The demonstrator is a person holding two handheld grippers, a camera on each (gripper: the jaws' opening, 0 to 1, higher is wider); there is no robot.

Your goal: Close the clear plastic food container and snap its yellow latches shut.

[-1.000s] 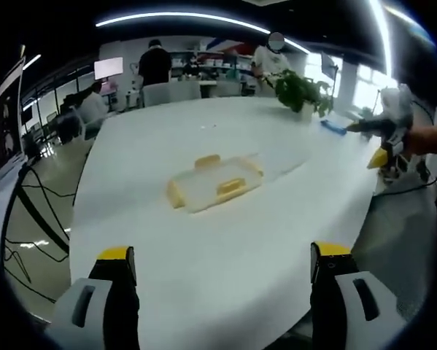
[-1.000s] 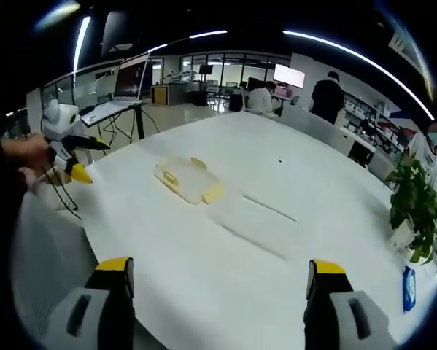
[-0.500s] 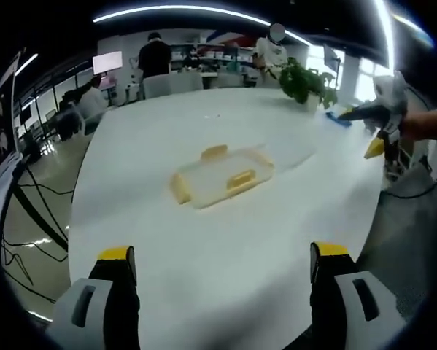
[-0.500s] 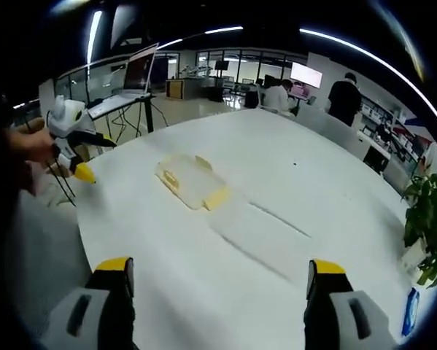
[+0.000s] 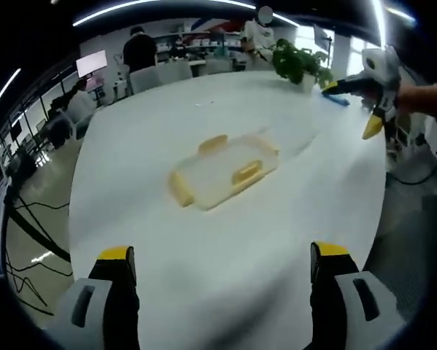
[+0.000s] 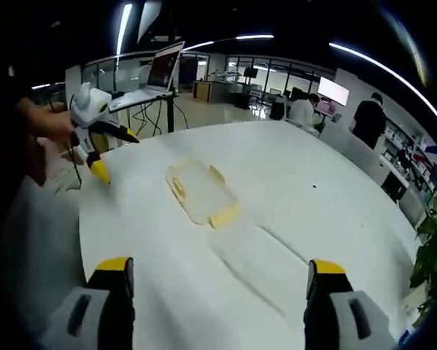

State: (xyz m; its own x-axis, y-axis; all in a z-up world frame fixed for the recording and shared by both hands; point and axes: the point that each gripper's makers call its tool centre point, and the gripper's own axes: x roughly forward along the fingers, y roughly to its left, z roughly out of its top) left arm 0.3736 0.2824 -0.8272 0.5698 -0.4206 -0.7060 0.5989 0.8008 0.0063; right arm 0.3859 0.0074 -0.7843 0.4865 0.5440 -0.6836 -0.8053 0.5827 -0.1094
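One potted plant point(image 5: 300, 64) stands beyond container point(image 5: 224, 169).

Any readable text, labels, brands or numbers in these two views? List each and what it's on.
None readable.
Clear plastic food container: no label or print visible on it or its yellow latches.
Wall screen in the left gripper view: lit, content too blurred to read.
Laptop screen in the right gripper view: too small and blurred to read.
Left hand-held gripper and right hand-held gripper: no markings seen.
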